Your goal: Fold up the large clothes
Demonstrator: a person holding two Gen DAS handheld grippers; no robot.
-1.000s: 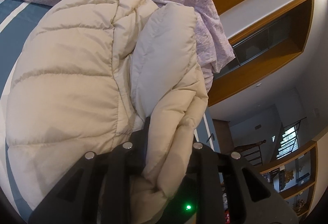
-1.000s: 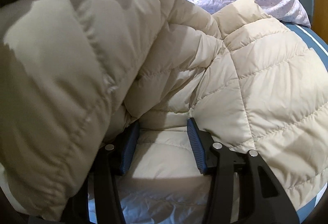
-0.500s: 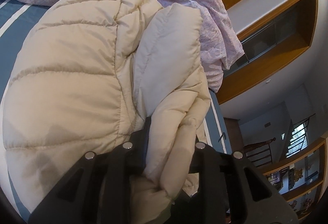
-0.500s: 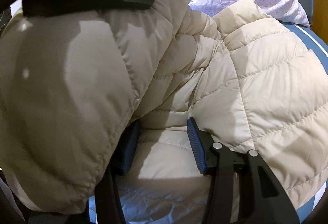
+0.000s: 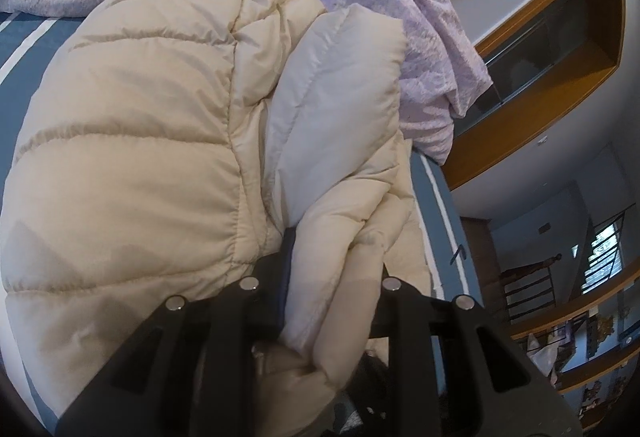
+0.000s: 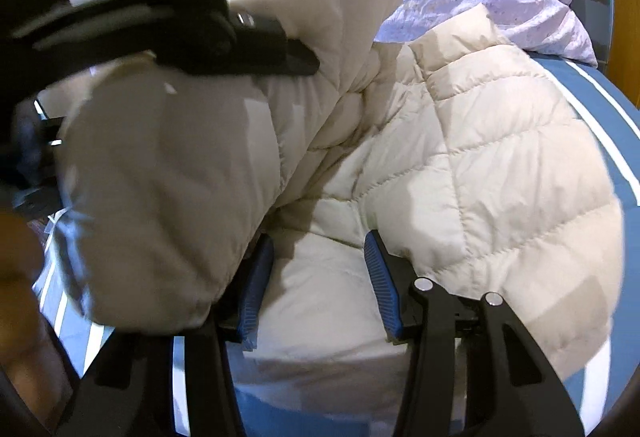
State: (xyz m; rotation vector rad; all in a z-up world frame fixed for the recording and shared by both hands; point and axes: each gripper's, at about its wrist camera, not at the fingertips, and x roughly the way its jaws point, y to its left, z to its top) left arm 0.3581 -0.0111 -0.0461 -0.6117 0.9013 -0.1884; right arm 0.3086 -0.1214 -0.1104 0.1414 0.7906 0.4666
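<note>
The jacket [image 5: 132, 141] on the bed [image 6: 624, 141] looks light, puffy and slippery, so grip bunched edges. The left gripper [image 5: 332, 277] pinches a fold; the right gripper [image 6: 318, 281] pinches the hem.

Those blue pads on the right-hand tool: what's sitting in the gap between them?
In the right wrist view, a fold of the cream puffer jacket fills the gap of the right gripper; its blue pads flank the fabric.

Left gripper [image 5: 332, 277] fingertips buried in jacket [image 5: 132, 141] fold; right finger mostly covered. Right-wrist view: left gripper [image 6: 168, 25] motion-blurred, its jaw gap unreadable. Right gripper's [image 6: 316, 277] left pad [image 6: 256, 289] half under jacket.
</note>
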